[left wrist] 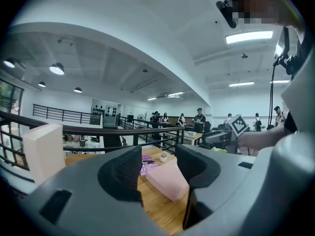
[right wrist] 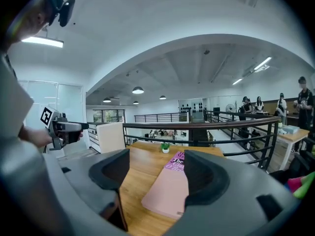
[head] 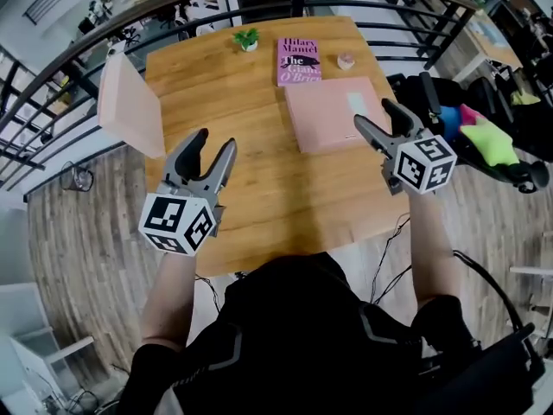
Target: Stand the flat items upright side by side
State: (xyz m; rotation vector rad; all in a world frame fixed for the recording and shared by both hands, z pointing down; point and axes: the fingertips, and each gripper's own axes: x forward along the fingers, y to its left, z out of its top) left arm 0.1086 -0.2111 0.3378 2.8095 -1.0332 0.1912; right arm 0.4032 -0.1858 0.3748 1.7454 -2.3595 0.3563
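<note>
Grey left gripper [head: 214, 142]: jaws spread, empty | right gripper [head: 372, 113]: spread, seemingly clear of pink flat item [head: 324, 115]

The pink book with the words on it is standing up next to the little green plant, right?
Not quite. The book is lying flat on the table, not standing up. The head view shows its whole cover facing up. It is next to the little green plant, just as you said.
</note>
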